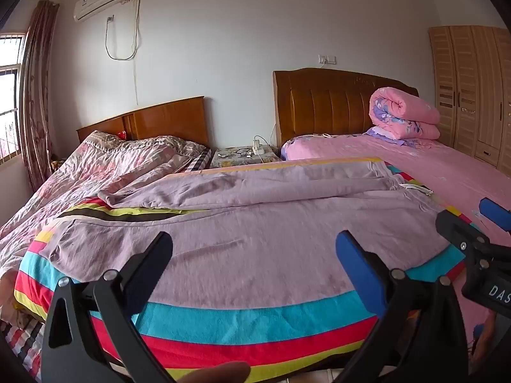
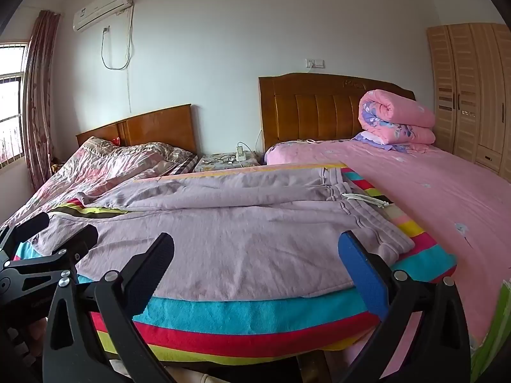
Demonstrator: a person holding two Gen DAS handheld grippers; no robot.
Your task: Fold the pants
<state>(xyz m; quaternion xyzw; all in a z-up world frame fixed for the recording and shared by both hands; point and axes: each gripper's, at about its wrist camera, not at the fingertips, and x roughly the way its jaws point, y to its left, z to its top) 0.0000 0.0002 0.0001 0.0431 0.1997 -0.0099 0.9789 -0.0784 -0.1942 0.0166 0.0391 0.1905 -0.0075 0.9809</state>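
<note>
Lilac sweatpants [image 1: 249, 223] lie spread flat on a rainbow-striped cloth [image 1: 242, 322], waistband with white drawstring [image 1: 415, 188] to the right, leg cuffs to the left. They also show in the right wrist view [image 2: 230, 233], with the drawstring [image 2: 364, 199] at the waistband. My left gripper [image 1: 255, 255] is open and empty, just short of the near leg. My right gripper [image 2: 257, 255] is open and empty near the waistband end; it also shows at the right edge of the left wrist view [image 1: 472, 223]. The left gripper shows at the left edge of the right wrist view [image 2: 48, 233].
The striped cloth [image 2: 255, 319] covers a raised surface between two beds. A floral quilt bed [image 1: 95, 172] is on the left, a pink bed [image 1: 447, 172] with a rolled pink quilt [image 1: 402, 111] on the right. A nightstand [image 1: 242, 156] stands behind; a wardrobe [image 1: 472, 89] is at far right.
</note>
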